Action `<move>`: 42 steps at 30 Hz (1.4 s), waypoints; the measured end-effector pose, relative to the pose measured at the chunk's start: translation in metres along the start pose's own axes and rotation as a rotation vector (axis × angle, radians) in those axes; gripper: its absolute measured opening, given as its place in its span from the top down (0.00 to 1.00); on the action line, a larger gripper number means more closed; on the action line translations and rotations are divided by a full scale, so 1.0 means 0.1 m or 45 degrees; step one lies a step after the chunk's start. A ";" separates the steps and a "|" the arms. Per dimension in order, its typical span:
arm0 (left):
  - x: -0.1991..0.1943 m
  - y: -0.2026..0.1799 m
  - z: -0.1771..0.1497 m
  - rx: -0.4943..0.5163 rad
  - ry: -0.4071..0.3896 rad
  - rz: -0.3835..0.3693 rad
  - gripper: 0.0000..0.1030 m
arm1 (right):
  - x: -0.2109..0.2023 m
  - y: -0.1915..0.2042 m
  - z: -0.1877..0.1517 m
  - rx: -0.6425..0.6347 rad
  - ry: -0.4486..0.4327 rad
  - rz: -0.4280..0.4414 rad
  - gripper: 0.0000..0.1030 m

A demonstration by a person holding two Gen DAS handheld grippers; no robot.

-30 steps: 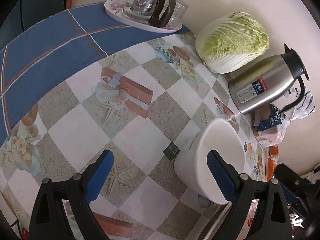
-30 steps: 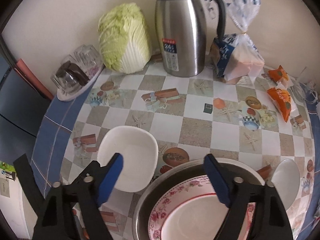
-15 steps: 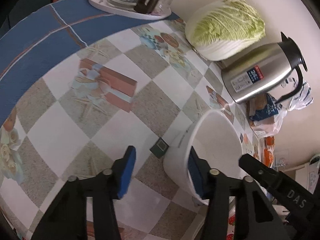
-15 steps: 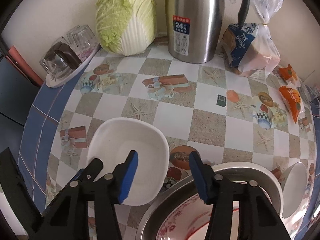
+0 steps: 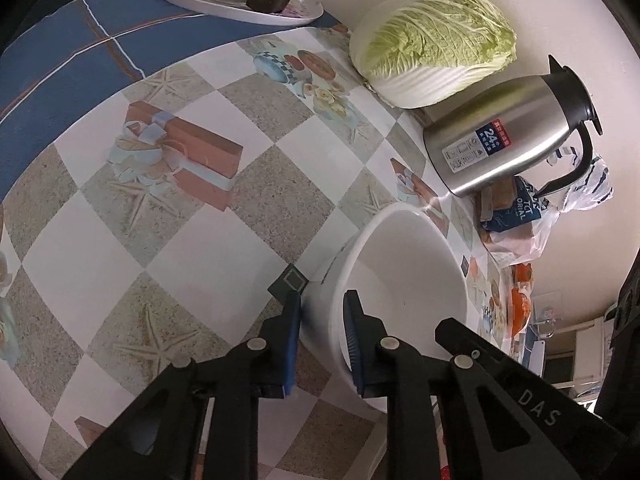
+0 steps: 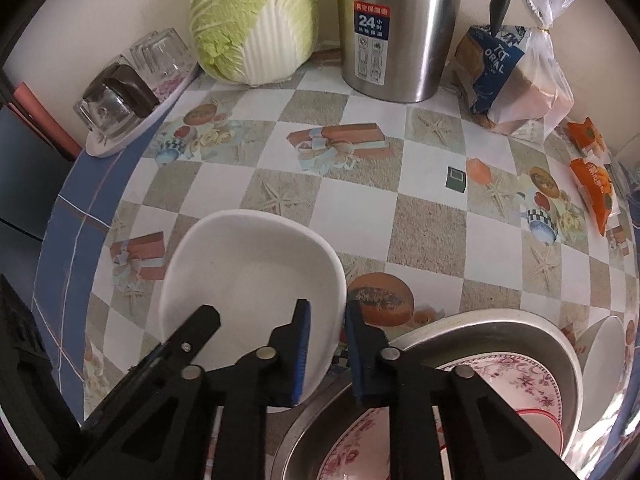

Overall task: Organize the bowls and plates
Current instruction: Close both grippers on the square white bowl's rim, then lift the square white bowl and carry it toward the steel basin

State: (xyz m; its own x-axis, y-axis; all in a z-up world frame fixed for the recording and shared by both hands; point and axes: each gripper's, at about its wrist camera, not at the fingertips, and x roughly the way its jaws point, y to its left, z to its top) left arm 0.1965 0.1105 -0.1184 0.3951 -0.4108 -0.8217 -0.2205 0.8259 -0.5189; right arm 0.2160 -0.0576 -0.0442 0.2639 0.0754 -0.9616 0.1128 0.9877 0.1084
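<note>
A white squarish bowl (image 6: 248, 276) sits on the patterned tablecloth. My right gripper (image 6: 326, 314) is shut on its right rim, one pad inside and one outside. My left gripper (image 5: 320, 310) is shut on the opposite rim of the same bowl (image 5: 408, 280); each gripper's black arm shows in the other's view. A metal basin (image 6: 472, 328) at the lower right holds a floral plate (image 6: 532, 384). Another white bowl (image 6: 600, 368) lies at the far right edge.
A napa cabbage (image 6: 256, 16), a steel thermos jug (image 6: 396, 28) and a bread bag (image 6: 516, 76) stand along the wall. A tray of glasses (image 6: 132, 80) is at the back left. Orange snack packets (image 6: 596, 184) lie at the right.
Both grippers have moved in on the white bowl and closed from wide open onto its opposite rims.
</note>
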 end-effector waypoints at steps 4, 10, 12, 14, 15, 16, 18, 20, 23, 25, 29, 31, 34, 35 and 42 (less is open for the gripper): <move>-0.01 -0.01 0.00 0.009 0.000 0.007 0.79 | 0.04 0.04 -0.03 -0.031 0.010 -0.025 0.84; -0.12 -0.05 0.00 0.032 -0.004 0.020 0.80 | -0.05 0.05 -0.05 -0.042 -0.011 -0.005 0.86; -0.20 -0.11 0.00 0.064 -0.029 0.021 0.80 | -0.13 0.06 -0.06 -0.059 -0.032 -0.006 0.86; -0.32 -0.15 -0.01 0.080 -0.056 0.003 0.80 | -0.23 0.05 -0.07 -0.061 -0.057 0.008 0.86; -0.38 -0.17 -0.01 0.084 -0.068 -0.009 0.80 | -0.29 0.04 -0.08 -0.063 -0.071 0.020 0.86; -0.41 -0.18 -0.01 0.085 -0.077 -0.019 0.80 | -0.34 0.03 -0.10 -0.062 -0.084 0.032 0.86; -0.53 -0.25 -0.03 0.106 -0.103 -0.042 0.80 | -0.47 0.00 -0.12 -0.060 -0.114 0.052 0.87; -0.67 -0.35 -0.07 0.151 -0.136 -0.051 0.80 | -0.60 -0.05 -0.17 -0.054 -0.146 0.067 0.86; -0.82 -0.49 -0.15 0.202 -0.163 -0.068 0.79 | -0.80 -0.12 -0.23 -0.048 -0.195 0.081 0.86; -0.90 -0.57 -0.20 0.238 -0.184 -0.080 0.79 | -0.94 -0.19 -0.28 -0.032 -0.227 0.096 0.86; -1.09 -0.77 -0.34 0.328 -0.229 -0.105 0.79 | -1.16 -0.34 -0.40 -0.002 -0.285 0.117 0.86; -1.16 -0.86 -0.42 0.363 -0.243 -0.118 0.79 | -1.27 -0.41 -0.48 0.003 -0.323 0.114 0.86; -1.23 -0.99 -0.51 0.425 -0.263 -0.118 0.79 | -1.38 -0.51 -0.58 0.012 -0.359 0.107 0.86; -1.25 -1.05 -0.56 0.456 -0.267 -0.118 0.79 | -1.42 -0.56 -0.61 0.020 -0.370 0.107 0.86; -1.28 -1.34 -0.80 0.591 -0.246 -0.123 0.79 | -1.57 -0.90 -0.87 0.127 -0.427 0.127 0.86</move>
State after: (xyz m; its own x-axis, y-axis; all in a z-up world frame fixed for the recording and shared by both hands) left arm 0.1040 0.0212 0.0374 0.5613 -0.4508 -0.6940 0.2273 0.8903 -0.3945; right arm 0.0807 -0.1466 0.0751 0.5757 0.1052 -0.8109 0.1591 0.9583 0.2372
